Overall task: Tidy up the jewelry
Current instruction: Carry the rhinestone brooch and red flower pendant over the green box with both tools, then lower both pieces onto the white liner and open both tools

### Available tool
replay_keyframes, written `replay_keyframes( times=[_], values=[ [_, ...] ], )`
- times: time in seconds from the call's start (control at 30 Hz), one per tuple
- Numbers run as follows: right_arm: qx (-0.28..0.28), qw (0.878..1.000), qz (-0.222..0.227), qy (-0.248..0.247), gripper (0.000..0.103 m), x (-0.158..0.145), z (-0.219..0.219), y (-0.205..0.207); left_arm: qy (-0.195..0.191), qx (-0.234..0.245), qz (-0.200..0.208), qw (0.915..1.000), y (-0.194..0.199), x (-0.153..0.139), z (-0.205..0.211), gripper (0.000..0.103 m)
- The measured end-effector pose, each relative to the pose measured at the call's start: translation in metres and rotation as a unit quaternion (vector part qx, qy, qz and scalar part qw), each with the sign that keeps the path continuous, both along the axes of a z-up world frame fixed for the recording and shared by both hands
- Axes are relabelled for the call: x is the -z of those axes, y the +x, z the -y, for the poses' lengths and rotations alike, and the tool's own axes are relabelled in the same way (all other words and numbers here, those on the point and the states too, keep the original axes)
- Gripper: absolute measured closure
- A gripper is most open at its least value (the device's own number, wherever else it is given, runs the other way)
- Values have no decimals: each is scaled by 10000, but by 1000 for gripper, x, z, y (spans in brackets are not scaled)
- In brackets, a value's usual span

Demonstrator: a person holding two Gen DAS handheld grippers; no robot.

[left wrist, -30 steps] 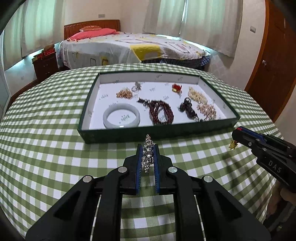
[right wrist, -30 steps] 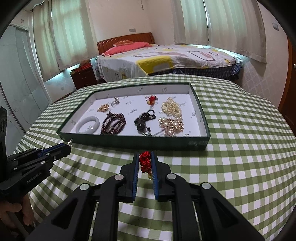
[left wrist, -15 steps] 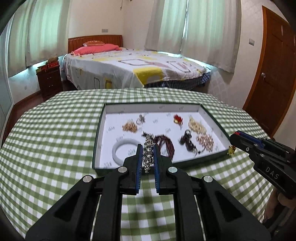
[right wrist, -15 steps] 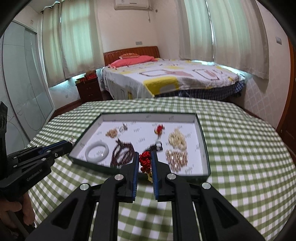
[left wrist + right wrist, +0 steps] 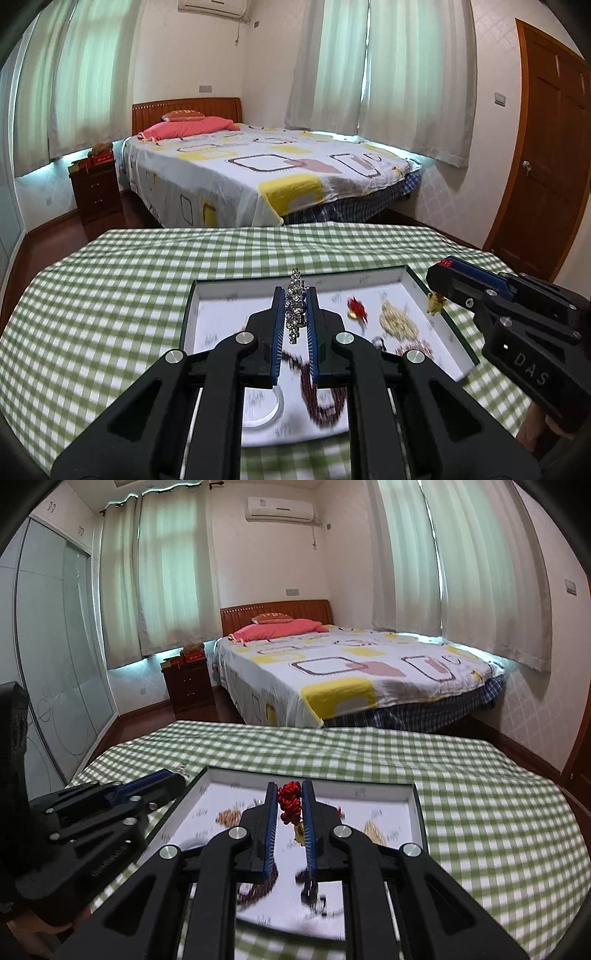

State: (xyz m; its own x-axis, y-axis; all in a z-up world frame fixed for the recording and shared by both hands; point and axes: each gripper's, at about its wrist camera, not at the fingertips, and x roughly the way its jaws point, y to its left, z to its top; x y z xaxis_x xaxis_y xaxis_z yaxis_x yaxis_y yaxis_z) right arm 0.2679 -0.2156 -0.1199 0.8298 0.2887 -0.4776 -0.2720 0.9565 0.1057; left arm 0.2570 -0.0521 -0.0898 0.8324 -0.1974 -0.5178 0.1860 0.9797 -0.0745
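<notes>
Silver chain (image 5: 295, 306) pinched between the pads of the left gripper (image 5: 294, 295), jaws closed tight on it; it stands up past the fingertips and hangs a little below them, in the air above the tray (image 5: 460, 341). Red knot charm (image 5: 290, 803) clamped the same way in the right gripper (image 5: 290, 794), a gold bit dangling under the knot, also held over the tray.

Tray: dark green rim, white floor, lying on the green check cloth (image 5: 110, 295). Inside it, blurred: red ornament (image 5: 357, 308) toward the far wall, gold beads (image 5: 397, 319) right of that, dark red bead string (image 5: 325, 402) toward the near wall, pale bangle (image 5: 264, 410) left of the string.

In the left view the right gripper enters over the tray's right rim. Beyond the tray: bed (image 5: 266, 173) with pink pillow, nightstand (image 5: 96, 192), curtains.
</notes>
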Motion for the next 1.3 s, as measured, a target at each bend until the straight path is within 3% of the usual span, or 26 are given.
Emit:
replay_keyframes(
  times=[0.13,0.37,0.6,0.9,1.3],
  values=[
    [-32,10000,-49,-65,89,11,-7,21,60,-66,-139,9999,27,16,7,91],
    [-87,9980,-575,-259,89,56,-13,58,130,-118,-664,9976,62,58,13,91],
    [-103,9942,-1024,-322,89,82,-14,76,421,-216,-1088,9929,84,84,21,91],
    [-50,9914,-1260,-339,89,96,-11,84,602,-245,-1377,9883,92,97,27,91],
    [-38,9906,-1323,-360,89,97,-11,86,652,-203,-1393,9879,92,95,28,91]
  ],
)
